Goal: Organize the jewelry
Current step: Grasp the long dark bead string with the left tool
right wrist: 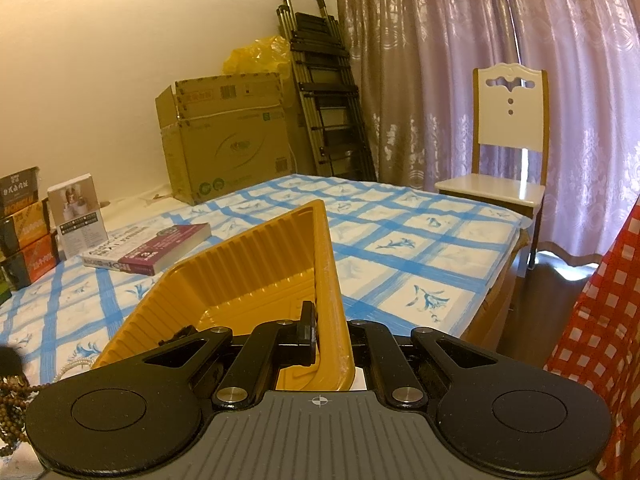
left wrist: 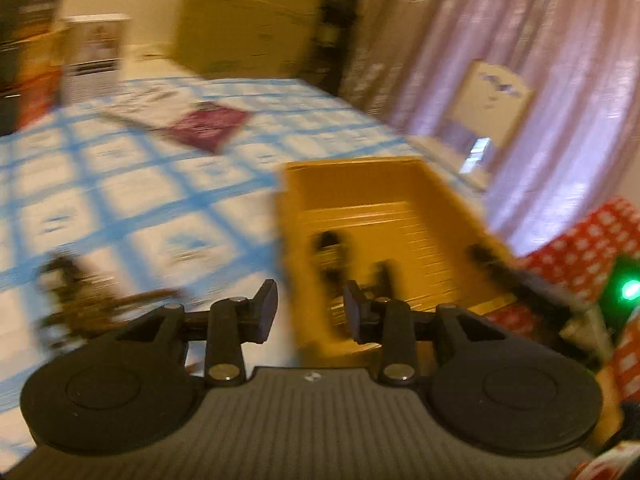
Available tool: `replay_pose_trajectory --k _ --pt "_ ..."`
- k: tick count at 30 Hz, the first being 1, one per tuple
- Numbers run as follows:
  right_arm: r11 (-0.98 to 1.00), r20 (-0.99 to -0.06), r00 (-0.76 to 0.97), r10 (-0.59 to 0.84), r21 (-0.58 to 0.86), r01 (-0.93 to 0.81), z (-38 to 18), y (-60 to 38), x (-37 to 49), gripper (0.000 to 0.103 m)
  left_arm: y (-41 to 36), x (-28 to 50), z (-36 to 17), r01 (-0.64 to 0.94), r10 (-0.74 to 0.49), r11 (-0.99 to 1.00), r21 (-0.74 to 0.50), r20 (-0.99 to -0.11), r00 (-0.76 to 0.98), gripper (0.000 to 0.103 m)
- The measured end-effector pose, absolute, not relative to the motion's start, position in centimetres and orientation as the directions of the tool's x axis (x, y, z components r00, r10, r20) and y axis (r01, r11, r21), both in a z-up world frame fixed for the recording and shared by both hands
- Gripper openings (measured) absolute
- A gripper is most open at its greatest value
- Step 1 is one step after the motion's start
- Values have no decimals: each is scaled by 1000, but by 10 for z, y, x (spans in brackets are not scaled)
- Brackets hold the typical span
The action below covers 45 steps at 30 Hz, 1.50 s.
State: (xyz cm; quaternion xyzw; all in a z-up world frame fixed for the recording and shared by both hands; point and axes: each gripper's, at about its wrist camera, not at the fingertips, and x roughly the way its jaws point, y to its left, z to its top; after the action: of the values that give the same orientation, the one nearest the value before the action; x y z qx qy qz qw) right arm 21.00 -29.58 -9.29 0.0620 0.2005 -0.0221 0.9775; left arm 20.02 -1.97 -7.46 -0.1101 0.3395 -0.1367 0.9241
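Your yellow tray is a shallow rectangular plastic piece with ribbed walls, a ribbed floor and a flat rim all round. It sits on the desk, which wears a white cloth crossed with blue bands and small blue flower prints. In the right wrist view the tray's long axis runs away from you and slightly leftward, its far corner aimed toward the cardboard box against the wall; the near right edge is lifted, so the tray stands tilted with its open face turned to the left.

Your right gripper is closed tight on the tray's near right wall, one pad inside and the other outside.

Your left gripper has its jaws partly apart with nothing between them. It hangs at the tray's near left corner, which shows in the gap. That view is badly smeared, so the dark shapes lying inside the tray cannot be made out.

A string of brown beads lies on the cloth at the tray's near left, with a pale pearl-like strand just beside the tray's corner. In the left view the beads show only as a brown blur left of the gripper.

A purple-covered book lies on the desk beyond the tray, well apart from it.
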Motion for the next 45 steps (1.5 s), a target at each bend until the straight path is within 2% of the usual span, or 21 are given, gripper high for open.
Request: replay_pose_trajectory --k 4,10,22,39,41,43,45 --pt "991 -394 919 -19 112 69 -93 -296 210 5 22 184 -84 53 -192 973 -227 -655 730 32" --pt "992 -395 918 -20 107 68 -93 -297 210 5 54 171 -93 -49 -90 983 -177 -697 712 32" --pt "993 -396 918 -20 97 64 -92 -296 209 5 54 185 -103 -61 -75 984 -165 -705 705 39" --pt "996 -382 924 -2 86 38 -92 -293 218 5 64 228 -127 -123 -39 978 -167 -731 682 37" --pt "995 -384 923 -3 88 40 -92 -293 218 5 62 230 -128 -117 -44 979 -167 -733 678 30" --pt "995 -386 923 -2 91 40 -92 -293 218 5 61 228 -127 -104 -50 981 -164 -732 679 15" --pt "995 -385 923 -1 88 38 -92 -293 219 5 60 225 -124 -85 -67 982 -171 -724 686 6"
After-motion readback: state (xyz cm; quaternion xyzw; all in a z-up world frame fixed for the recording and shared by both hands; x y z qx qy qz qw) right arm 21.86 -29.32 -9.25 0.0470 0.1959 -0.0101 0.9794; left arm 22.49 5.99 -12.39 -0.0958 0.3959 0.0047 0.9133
